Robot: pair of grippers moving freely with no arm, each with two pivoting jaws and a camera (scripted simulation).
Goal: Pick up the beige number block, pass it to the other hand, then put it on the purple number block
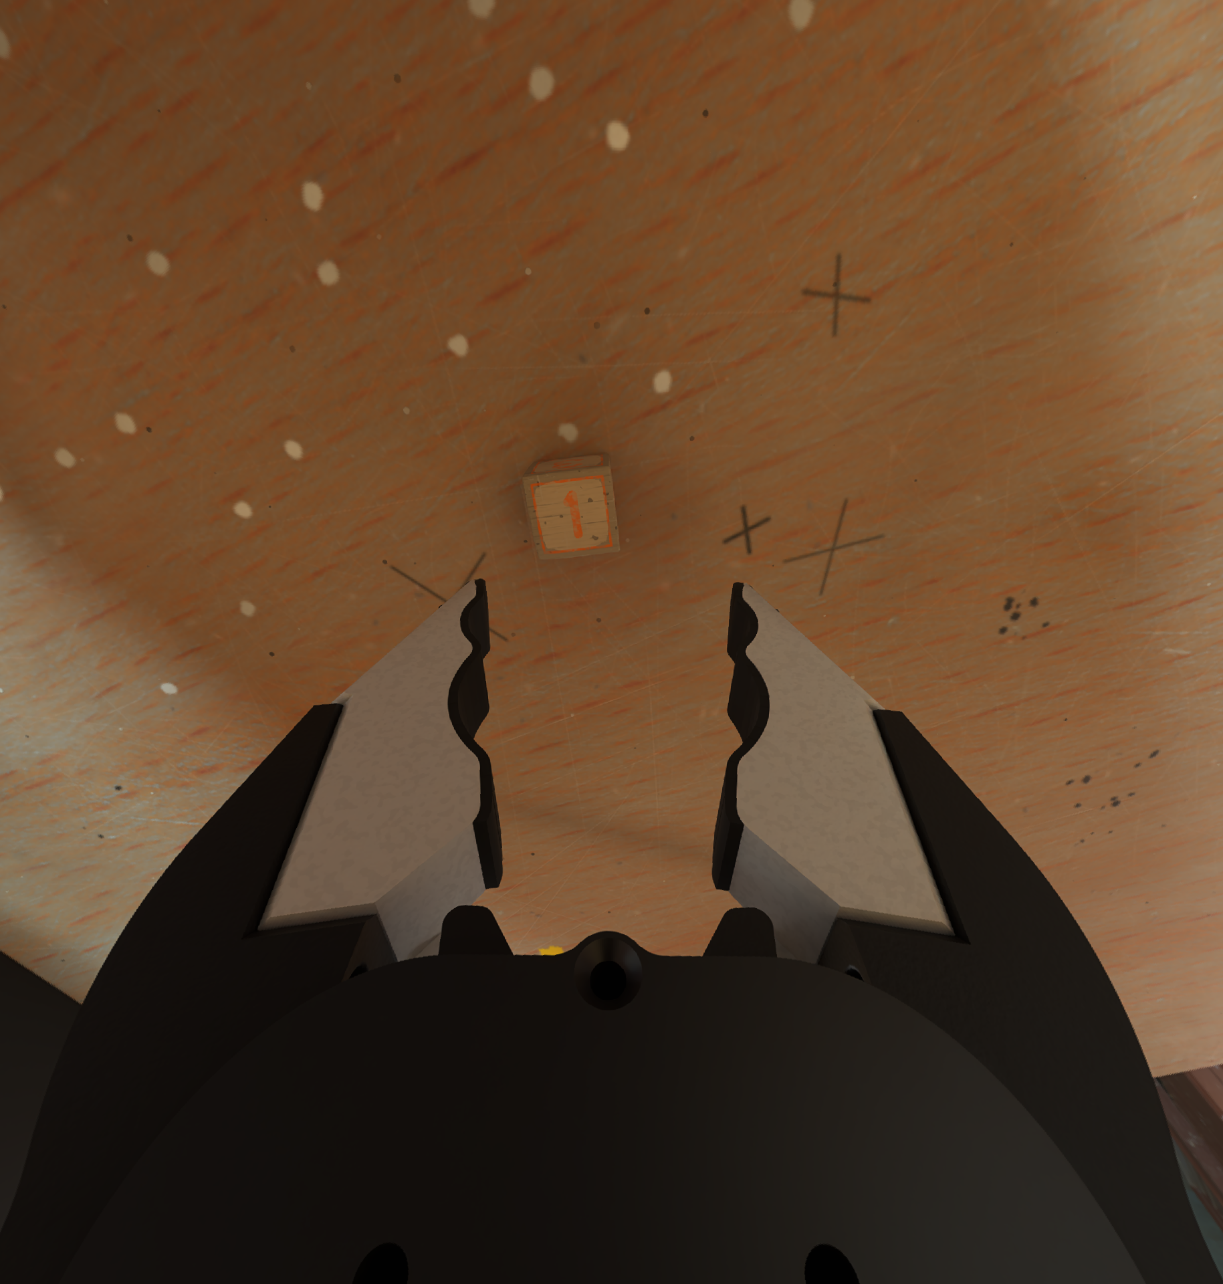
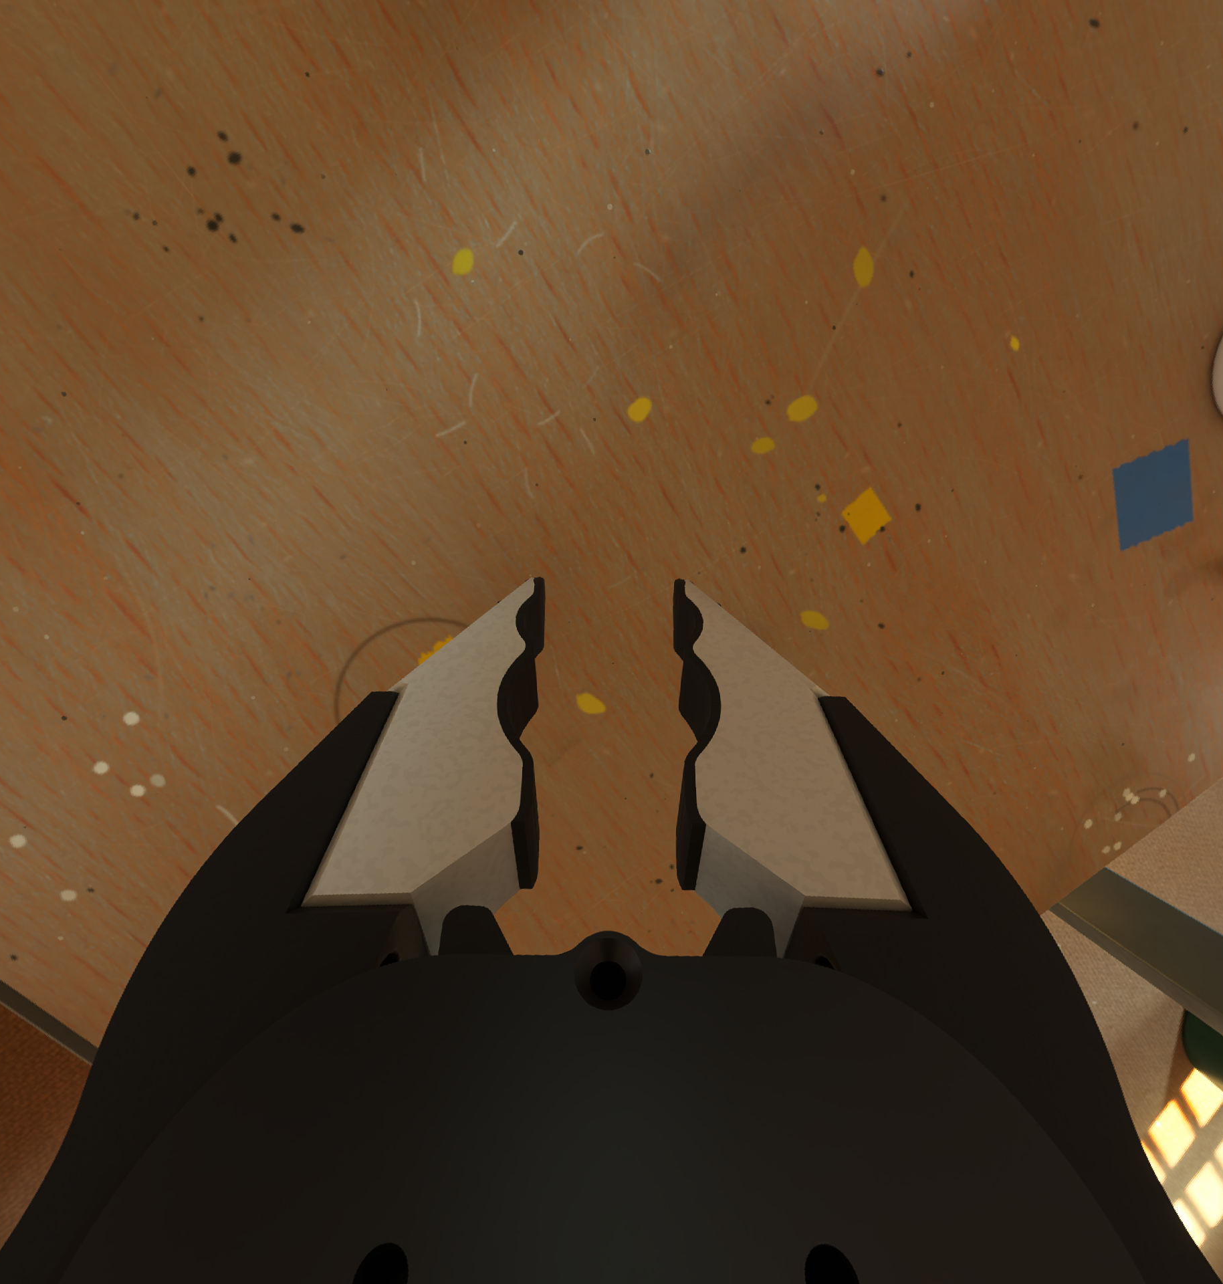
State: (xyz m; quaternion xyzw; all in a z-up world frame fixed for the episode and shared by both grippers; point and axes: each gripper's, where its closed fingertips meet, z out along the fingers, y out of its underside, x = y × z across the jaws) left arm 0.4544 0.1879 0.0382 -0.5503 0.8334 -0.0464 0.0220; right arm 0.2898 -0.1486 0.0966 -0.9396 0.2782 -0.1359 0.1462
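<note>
The beige number block [image 1: 571,507] rests on the wooden table [image 1: 942,174], ahead of the left gripper [image 1: 607,582] and slightly left of the centreline between its fingertips. The block is clear of both fingers and appears well below them; no contact is visible. One face, bordered in orange with an orange figure, is turned toward the camera. The block is roughly cubic, so no long axis governs the grasp; its sides sit nearly square to the finger gap, with a slight twist.

The left gripper stands wide open and holds nothing. The gap between its fingers looks wider than the block.

The right gripper [image 2: 608,579] is partly open, noticeably narrower than the left, and also empty. Its view shows only the table with yellow paint spots, a yellow diamond mark [image 2: 865,515] and a blue square mark [image 2: 1152,495]. Neither block appears there.

The purple number block is not visible in either view.

Judgement: the pick-up has not begun. The left gripper is the better placed for it; the approach calls for a forward descent with a small correction to the left.
</note>
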